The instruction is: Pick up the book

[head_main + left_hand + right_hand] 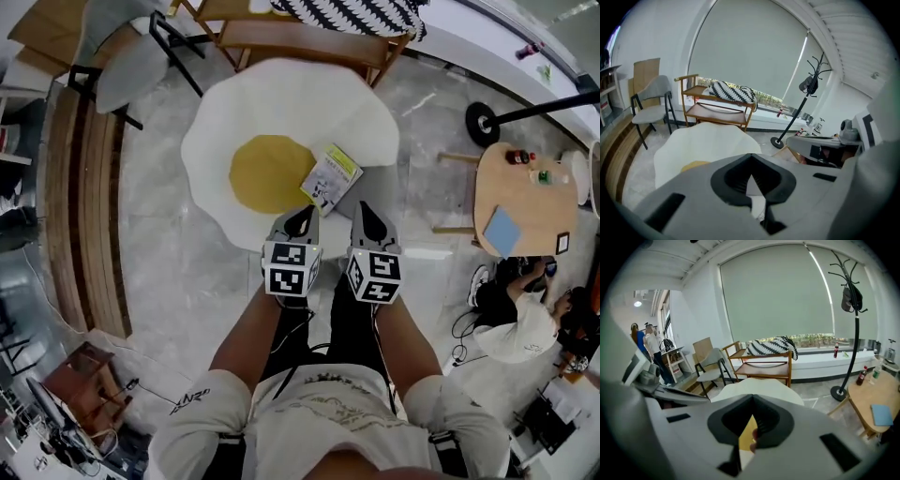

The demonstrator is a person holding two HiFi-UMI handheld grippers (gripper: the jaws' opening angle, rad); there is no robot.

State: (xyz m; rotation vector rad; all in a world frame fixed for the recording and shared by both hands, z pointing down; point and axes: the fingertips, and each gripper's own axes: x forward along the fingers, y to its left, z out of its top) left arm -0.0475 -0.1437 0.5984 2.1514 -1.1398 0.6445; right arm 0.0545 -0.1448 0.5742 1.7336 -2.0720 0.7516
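The book (331,178), with a yellow-and-white cover, lies flat on a fried-egg-shaped rug (281,103), just right of its yellow yolk (267,173). Both grippers hang side by side over the rug's near edge, pointing forward and down. My left gripper (305,217) is shut and empty, its tip a short way below the book. My right gripper (364,214) is also shut and empty, just right of and below the book. In the left gripper view the closed jaws (751,161) fill the bottom, with the rug (703,140) beyond. The right gripper view shows its joined jaws (752,401) and the rug (759,390).
A wooden bench (309,37) with a striped cushion stands behind the rug, a grey chair (122,56) at the far left. A round wooden side table (525,197) and a coat stand's base (483,122) are at the right. A person (520,323) sits on the floor at the right.
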